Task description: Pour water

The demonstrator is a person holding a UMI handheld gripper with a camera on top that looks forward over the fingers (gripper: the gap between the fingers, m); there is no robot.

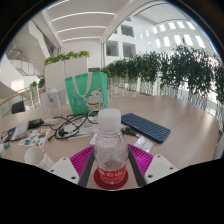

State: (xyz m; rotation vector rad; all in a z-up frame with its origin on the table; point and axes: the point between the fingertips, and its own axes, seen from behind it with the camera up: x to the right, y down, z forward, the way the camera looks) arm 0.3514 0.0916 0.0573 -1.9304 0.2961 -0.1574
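Right now the gripper (110,168) has a clear water bottle (109,152) standing upright between its fingers, white cap on, red label facing us, and both magenta pads (80,159) look pressed against its sides. Just beyond the bottle lies a dark keyboard (146,126) on the pale table (180,130). A white paper cup (36,157) sits beside the left finger, with tangled cables (68,126) and a green bag (86,92) further back.
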